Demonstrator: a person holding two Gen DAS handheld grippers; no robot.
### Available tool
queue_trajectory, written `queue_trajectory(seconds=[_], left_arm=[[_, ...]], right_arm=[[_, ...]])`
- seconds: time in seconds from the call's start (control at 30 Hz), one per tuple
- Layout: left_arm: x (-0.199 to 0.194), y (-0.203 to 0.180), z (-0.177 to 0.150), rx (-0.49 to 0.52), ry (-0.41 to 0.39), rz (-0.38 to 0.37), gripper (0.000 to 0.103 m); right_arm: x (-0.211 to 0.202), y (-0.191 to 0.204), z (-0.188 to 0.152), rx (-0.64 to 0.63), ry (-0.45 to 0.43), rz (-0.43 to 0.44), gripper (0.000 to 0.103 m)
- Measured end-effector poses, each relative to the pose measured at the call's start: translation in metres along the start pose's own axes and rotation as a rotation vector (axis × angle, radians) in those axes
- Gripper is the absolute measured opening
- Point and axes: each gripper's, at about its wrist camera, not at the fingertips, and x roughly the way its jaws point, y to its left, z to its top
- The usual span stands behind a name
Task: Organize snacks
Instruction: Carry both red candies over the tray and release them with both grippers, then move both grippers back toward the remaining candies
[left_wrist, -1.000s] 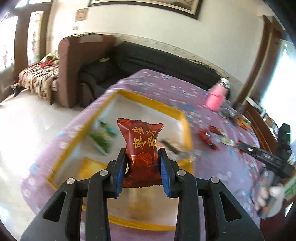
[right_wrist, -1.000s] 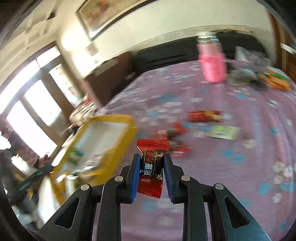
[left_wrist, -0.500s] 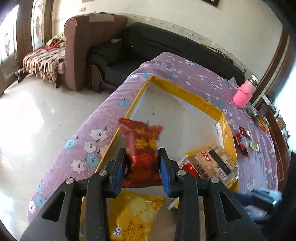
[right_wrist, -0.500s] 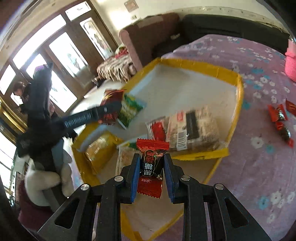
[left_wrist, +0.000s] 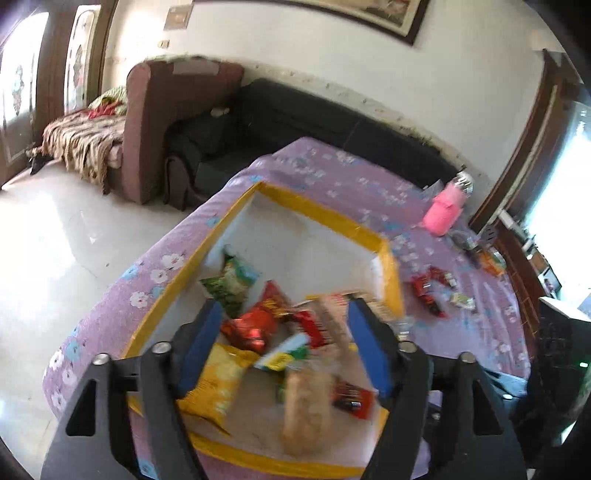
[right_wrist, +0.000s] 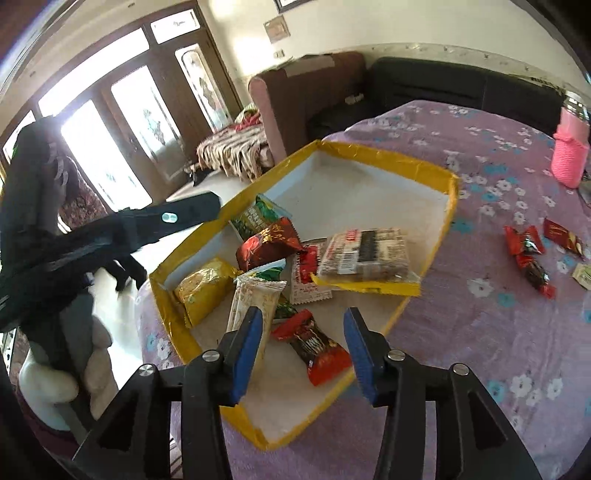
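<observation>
A shallow white box with yellow taped rim (right_wrist: 448, 206) (left_wrist: 325, 214) sits on the purple flowered table and holds several snack packs. My left gripper (left_wrist: 286, 339) is open and empty above the box; the red date pack (left_wrist: 255, 323) (right_wrist: 269, 242) lies in the box below it. My right gripper (right_wrist: 304, 347) is open and empty over the box's near corner; the small red-and-black candy (right_wrist: 314, 345) lies in the box between its fingers. The left gripper also shows in the right wrist view (right_wrist: 166, 218), at the box's left edge.
Loose red candies (right_wrist: 528, 254) (left_wrist: 428, 291) and a small green-white pack (left_wrist: 461, 300) lie on the tablecloth right of the box. A pink bottle (right_wrist: 569, 155) (left_wrist: 445, 214) stands at the far side. Sofas and bare floor lie beyond the table's left edge.
Both grippers have opened. The red date pack dropped from the left gripper into the box, and the red-and-black candy dropped from the right gripper into the box's near corner.
</observation>
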Motion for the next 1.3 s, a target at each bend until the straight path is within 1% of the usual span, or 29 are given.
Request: queue_trajectory(seconds=[0.07, 0.17, 0.2, 0.27, 0.33, 0.43, 0.57, 0.7, 0.8, 0.93, 1.07, 1.2, 1.3], left_arm=[[-0.009, -0.012, 0.0, 0.016, -0.029, -0.017, 0.077], [-0.022, -0.032, -0.008, 0.045, -0.076, -0.041, 0.077], [-0.023, -0.04, -0.011, 0.05, -0.085, -0.06, 0.077], [-0.02, -0.047, -0.014, 0.042, -0.074, -0.078, 0.077], [-0.01, -0.058, -0.02, 0.04, -0.031, -0.085, 0.077], [-0.003, -0.076, -0.031, 0.07, -0.009, -0.067, 0.077], [0.002, -0.096, -0.044, 0.114, -0.004, -0.033, 0.077], [-0.001, -0.108, -0.052, 0.137, -0.018, -0.014, 0.077], [-0.005, -0.113, -0.054, 0.154, -0.025, -0.015, 0.077], [-0.007, -0.119, -0.055, 0.148, -0.007, -0.063, 0.077], [-0.007, -0.13, -0.058, 0.167, 0.011, -0.108, 0.077], [-0.001, -0.134, -0.061, 0.175, 0.042, -0.155, 0.077], [0.006, -0.135, -0.066, 0.171, 0.067, -0.18, 0.077]], right_arm=[[-0.008, -0.008, -0.003, 0.007, -0.016, -0.008, 0.05], [-0.021, -0.026, -0.009, 0.042, -0.037, -0.016, 0.05], [-0.025, -0.033, -0.01, 0.057, -0.044, -0.02, 0.05], [-0.033, -0.049, -0.014, 0.093, -0.059, -0.028, 0.05], [-0.043, -0.063, -0.02, 0.125, -0.07, -0.037, 0.05], [-0.056, -0.086, -0.027, 0.172, -0.088, -0.053, 0.052], [-0.065, -0.106, -0.035, 0.223, -0.101, -0.069, 0.055], [-0.067, -0.124, -0.04, 0.266, -0.103, -0.077, 0.055], [-0.067, -0.133, -0.045, 0.286, -0.102, -0.081, 0.055], [-0.069, -0.149, -0.048, 0.313, -0.102, -0.102, 0.055], [-0.076, -0.168, -0.049, 0.346, -0.104, -0.137, 0.055], [-0.095, -0.197, -0.041, 0.394, -0.132, -0.201, 0.055], [-0.111, -0.228, -0.032, 0.453, -0.159, -0.256, 0.057]])
